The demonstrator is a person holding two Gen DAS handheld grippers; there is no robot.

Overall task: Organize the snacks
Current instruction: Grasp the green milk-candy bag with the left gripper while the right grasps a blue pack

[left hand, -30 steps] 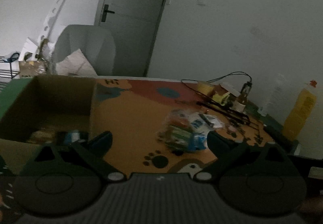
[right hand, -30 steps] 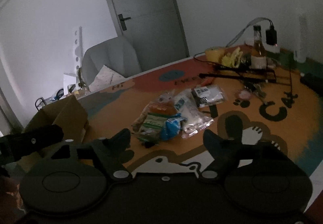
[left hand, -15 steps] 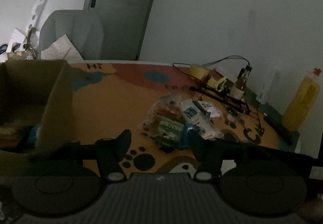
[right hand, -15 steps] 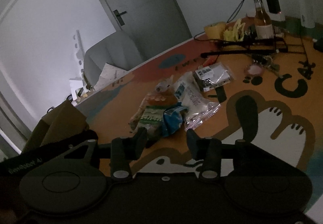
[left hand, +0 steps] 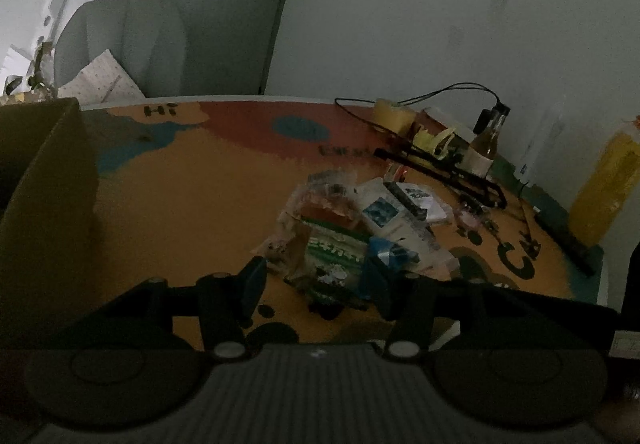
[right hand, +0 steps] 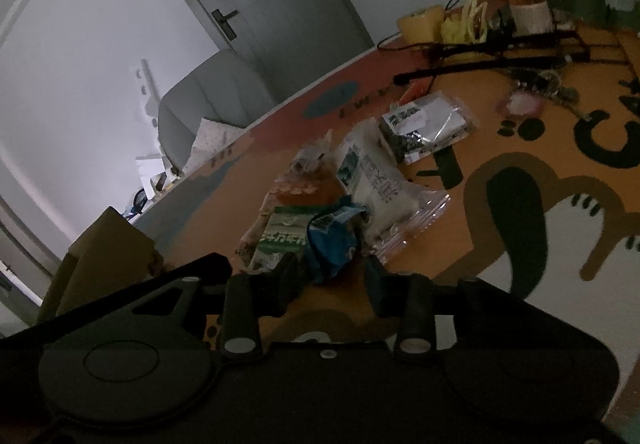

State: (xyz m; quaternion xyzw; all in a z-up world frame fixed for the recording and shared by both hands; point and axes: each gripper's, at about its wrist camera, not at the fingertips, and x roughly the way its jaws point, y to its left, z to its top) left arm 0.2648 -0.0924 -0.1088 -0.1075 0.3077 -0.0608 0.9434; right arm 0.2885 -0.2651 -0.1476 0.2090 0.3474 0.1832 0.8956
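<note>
A pile of snack packets lies on the orange cartoon mat: a green-and-white packet [left hand: 334, 258] [right hand: 282, 240], a blue packet [left hand: 390, 250] [right hand: 332, 240], a white packet [left hand: 382, 212] [right hand: 372, 180], an orange packet [right hand: 308, 190] and a dark foil packet [right hand: 424, 124]. A cardboard box [left hand: 44, 180] [right hand: 100, 256] stands at the left. My left gripper [left hand: 314, 284] is open and empty, fingers on either side of the green packet's near end. My right gripper [right hand: 332, 276] is open and empty, just in front of the blue packet.
A glass bottle [left hand: 486, 140] [right hand: 526, 0], cables, a black stand [right hand: 492, 56] and a yellow roll [left hand: 392, 114] crowd the mat's far right. A yellow bottle [left hand: 604, 184] stands at the right edge. A grey chair [left hand: 124, 48] and a door are behind the table.
Both grippers moved from near the box toward the snack pile and lowered. Both narrowed their opening somewhat but hold nothing. The box slid to the left of both views.
</note>
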